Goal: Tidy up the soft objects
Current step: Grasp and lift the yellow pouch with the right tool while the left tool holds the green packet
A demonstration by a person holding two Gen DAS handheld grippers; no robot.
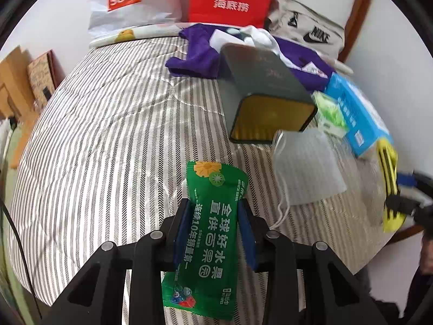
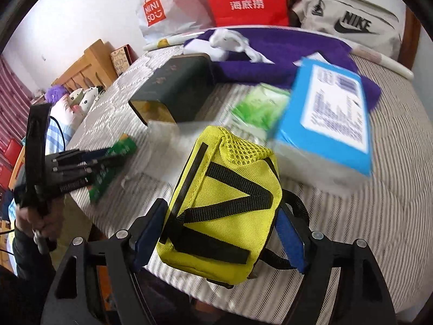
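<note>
Your left tool [image 1: 213, 222] is squeezed tight on a green wipes packet [image 1: 208, 233]. You hold the packet up over the striped bed [image 1: 108, 135], near its front edge. Your right tool [image 2: 219, 233] is clamped on a yellow pouch [image 2: 222, 211] with black straps, also lifted above the bed. Farther back lies a dark green box [image 1: 259, 81] on its side, its open gold end facing you. A white mesh bag [image 1: 305, 165] sits just in front of the box. A blue box [image 2: 330, 116] and a small green pack [image 2: 257, 108] are beside it. A purple cloth [image 1: 194, 59] lies behind.
</note>
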